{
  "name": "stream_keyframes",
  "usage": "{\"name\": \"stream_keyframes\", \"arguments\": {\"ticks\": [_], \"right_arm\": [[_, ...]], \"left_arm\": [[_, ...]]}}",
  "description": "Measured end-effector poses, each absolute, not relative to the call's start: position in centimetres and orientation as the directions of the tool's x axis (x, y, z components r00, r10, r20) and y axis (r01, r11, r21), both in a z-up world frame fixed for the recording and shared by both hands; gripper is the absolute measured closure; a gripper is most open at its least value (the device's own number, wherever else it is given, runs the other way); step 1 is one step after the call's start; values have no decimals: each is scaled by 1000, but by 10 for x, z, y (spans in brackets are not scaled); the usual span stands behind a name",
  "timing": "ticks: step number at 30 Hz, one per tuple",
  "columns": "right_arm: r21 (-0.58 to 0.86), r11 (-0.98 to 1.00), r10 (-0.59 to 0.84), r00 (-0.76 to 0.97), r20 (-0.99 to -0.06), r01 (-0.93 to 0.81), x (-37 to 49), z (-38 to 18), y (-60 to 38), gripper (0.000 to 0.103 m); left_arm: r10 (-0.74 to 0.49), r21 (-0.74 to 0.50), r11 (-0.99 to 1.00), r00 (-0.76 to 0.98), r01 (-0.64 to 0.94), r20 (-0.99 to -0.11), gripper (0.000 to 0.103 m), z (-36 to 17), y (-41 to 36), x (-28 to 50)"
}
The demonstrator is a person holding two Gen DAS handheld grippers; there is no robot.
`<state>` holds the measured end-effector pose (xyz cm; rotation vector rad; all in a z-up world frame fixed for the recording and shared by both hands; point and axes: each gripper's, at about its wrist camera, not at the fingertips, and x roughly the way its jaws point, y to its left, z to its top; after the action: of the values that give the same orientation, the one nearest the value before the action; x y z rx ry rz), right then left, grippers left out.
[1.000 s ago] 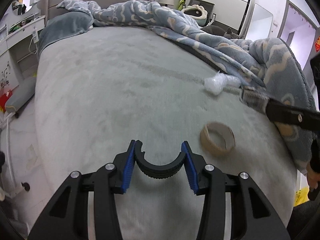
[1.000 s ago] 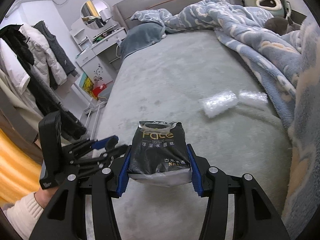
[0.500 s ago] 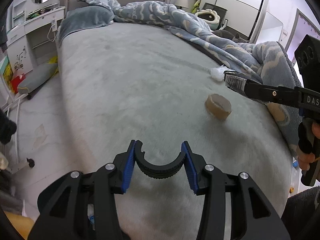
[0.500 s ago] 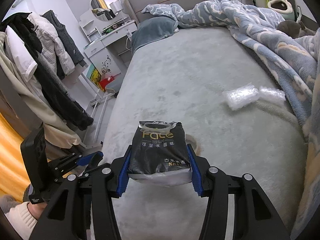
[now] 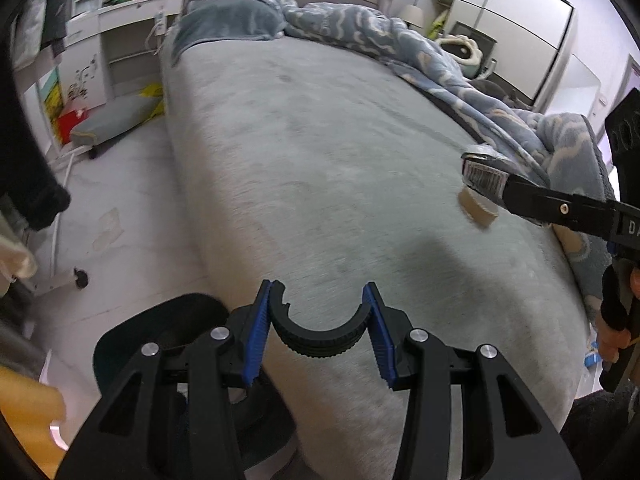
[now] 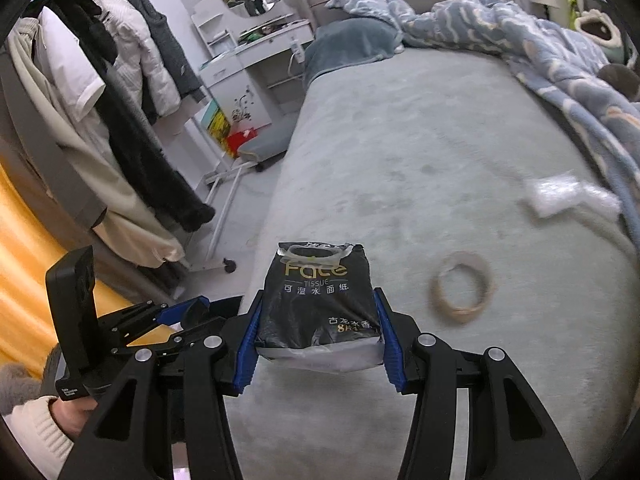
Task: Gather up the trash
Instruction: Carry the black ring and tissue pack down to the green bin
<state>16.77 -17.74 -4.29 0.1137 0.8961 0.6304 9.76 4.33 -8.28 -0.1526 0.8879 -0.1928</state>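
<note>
Both of your hand-held grippers have swung away from the middle of the bed toward its near corner over the last second, and the floor now shows beside it. Your right hand-held gripper (image 6: 318,344) is clamped on the black tissue pack (image 6: 318,304), the blue pads squeezing its sides so it rides upright and cannot slip while you carry it. Your left hand-held gripper (image 5: 320,332) is clamped on a curved black ribbed piece (image 5: 319,330), held by its two ends. Just under and left of it sits a dark bin (image 5: 160,328) on the floor, probably where both loads go. Beyond, still on the bed (image 6: 420,140), lie the tape roll (image 6: 460,286) and, further off near the blanket (image 6: 560,60), the clear plastic wrap (image 6: 560,194), left for later trips.
</note>
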Motion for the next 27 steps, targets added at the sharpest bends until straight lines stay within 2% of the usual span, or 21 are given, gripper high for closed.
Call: {"name": "stream_keyframes", "arguments": {"ticks": [10,21,27], "right_arm": [[369,765,610,411,-677,-527,161,-39,-136,51],[347,721,620,333,-710,-600,155,-50,-73,51],[326,680,623,284,-729,-657,144,-60,-35,51]], "left_arm": [[-161,-179,984,588,29,-792,55,-107,77,86],[-88,-108,994,509,-11,-856,55,-144,109,75],[-121,-171,982,434,-78,-893,54,-169,137,71]]}}
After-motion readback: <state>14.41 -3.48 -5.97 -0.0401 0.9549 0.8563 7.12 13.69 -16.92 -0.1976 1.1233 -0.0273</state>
